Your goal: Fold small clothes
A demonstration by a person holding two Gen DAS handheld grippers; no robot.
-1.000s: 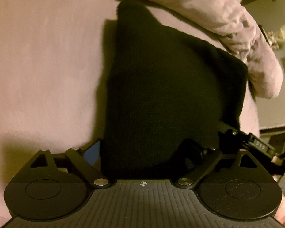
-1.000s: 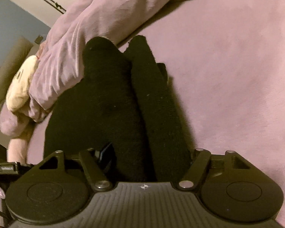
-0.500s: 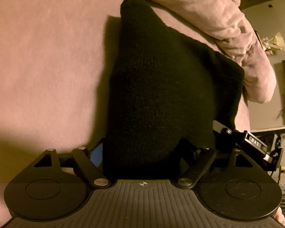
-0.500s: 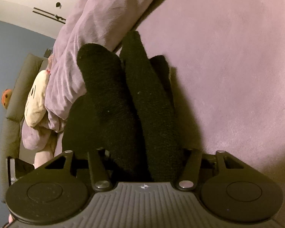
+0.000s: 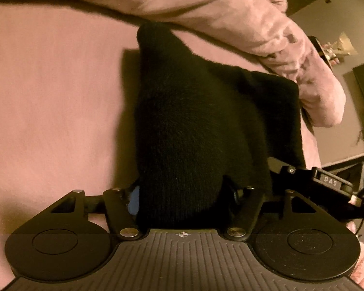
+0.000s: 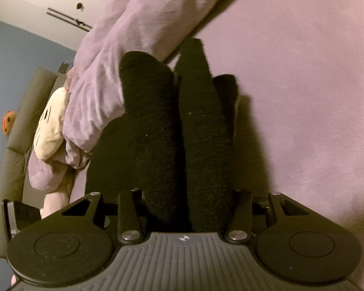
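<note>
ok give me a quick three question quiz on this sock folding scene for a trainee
1. True or false: the left gripper is shut on the black sock.
2. What lies beyond the sock in the right gripper view? A) lilac blanket B) wooden tray C) towel rack
3. Fill in: the cream soft toy sits at the ___ edge of the right view.

Key: 1 true; 2 A; 3 left.

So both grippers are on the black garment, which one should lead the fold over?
Probably the left gripper: it holds the black garment by its broad flat panel, whereas the right gripper holds two bunched, narrow folds.
</note>
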